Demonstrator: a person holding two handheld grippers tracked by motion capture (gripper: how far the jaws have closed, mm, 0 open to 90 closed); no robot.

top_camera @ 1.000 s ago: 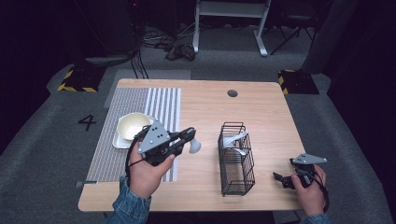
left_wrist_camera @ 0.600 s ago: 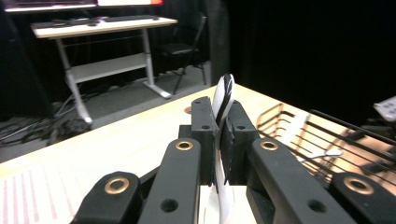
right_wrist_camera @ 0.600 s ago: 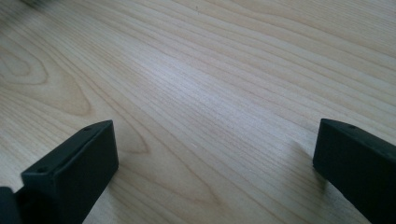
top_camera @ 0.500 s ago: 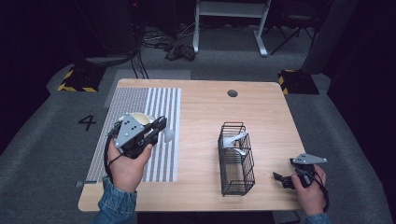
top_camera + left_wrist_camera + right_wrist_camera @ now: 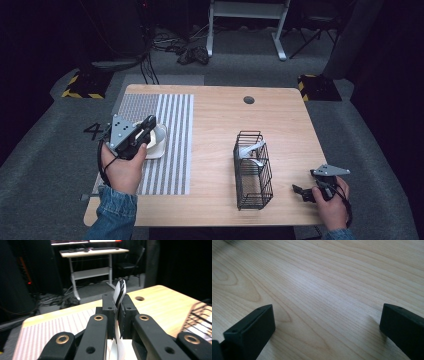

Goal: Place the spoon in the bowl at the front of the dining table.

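From the high view I see my left hand-held gripper over the striped mat at the worktop left side, hanging above a white bowl that sits on the mat. What it carries is hidden there by the grey plate and jaws. My right hand-held gripper rests low at the near right corner, well apart from the black wire basket, which stands right of centre with pale utensils leaning inside.

In the left gripper view the jaws are clamped narrow on a white spoon. Its long axis runs along the jaws, one dark-shaded end sticking up past the fingertips, the other end dropping toward the camera between them. The basket's wires show at the right edge, blurred.

In the right gripper view the jaws stand wide apart with bare wood grain between them, close above the worktop; I cannot tell whether they touch it.
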